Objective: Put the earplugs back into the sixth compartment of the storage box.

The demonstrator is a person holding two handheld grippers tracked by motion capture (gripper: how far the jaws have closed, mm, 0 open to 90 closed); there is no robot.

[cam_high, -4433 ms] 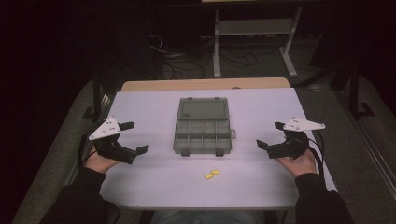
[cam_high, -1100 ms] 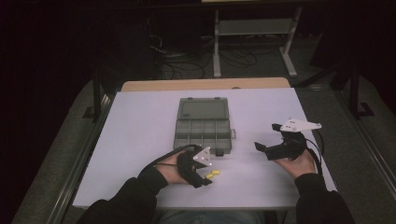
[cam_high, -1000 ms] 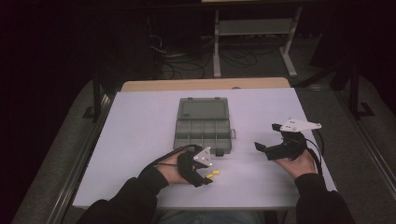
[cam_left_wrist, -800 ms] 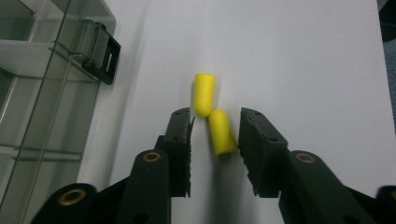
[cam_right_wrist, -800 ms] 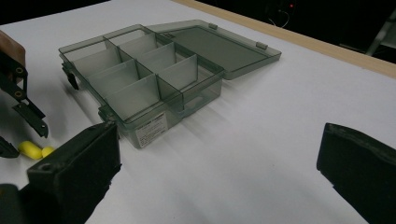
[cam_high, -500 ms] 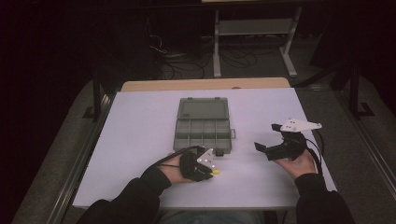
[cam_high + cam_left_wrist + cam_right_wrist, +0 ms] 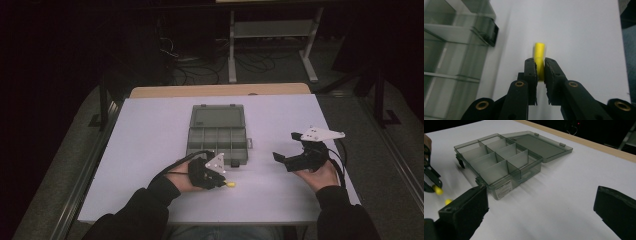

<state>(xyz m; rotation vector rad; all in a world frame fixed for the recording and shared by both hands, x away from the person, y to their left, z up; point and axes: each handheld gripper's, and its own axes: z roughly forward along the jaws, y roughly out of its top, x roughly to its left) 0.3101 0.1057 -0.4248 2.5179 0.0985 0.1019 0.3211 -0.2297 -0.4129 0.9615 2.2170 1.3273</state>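
Pinching a small yellow cylinder (image 7: 539,53) between its two black jaws, the left tool (image 7: 540,66) sits low over the white desk (image 7: 150,130), just in front of the near edge of the organizer box (image 7: 217,134). In the left gripper view the jaws are drawn in tight on the cylinder's near half, while its far end sticks out beyond the tips, and the box's clear wall and dark latch (image 7: 492,31) stand just to the left. From the high view the left tool (image 7: 220,181) points toward the person's right, with the yellow piece (image 7: 231,184) showing at its tip, close to the desk; whether it is touching the surface cannot be told. The right gripper view shows a second yellow piece (image 7: 448,201) lying on the desk just beside the one held in the left tool (image 7: 434,185). The box is a smoky grey, see-through case with its lid (image 7: 541,144) folded flat open on the far side and its divided compartments showing nothing inside. The right tool (image 7: 290,149) is held in the person's right hand (image 7: 315,172) off to the right of the box, well apart from it, its jaws spread wide with nothing between them; in the right gripper view they frame the bare desk (image 7: 554,202).
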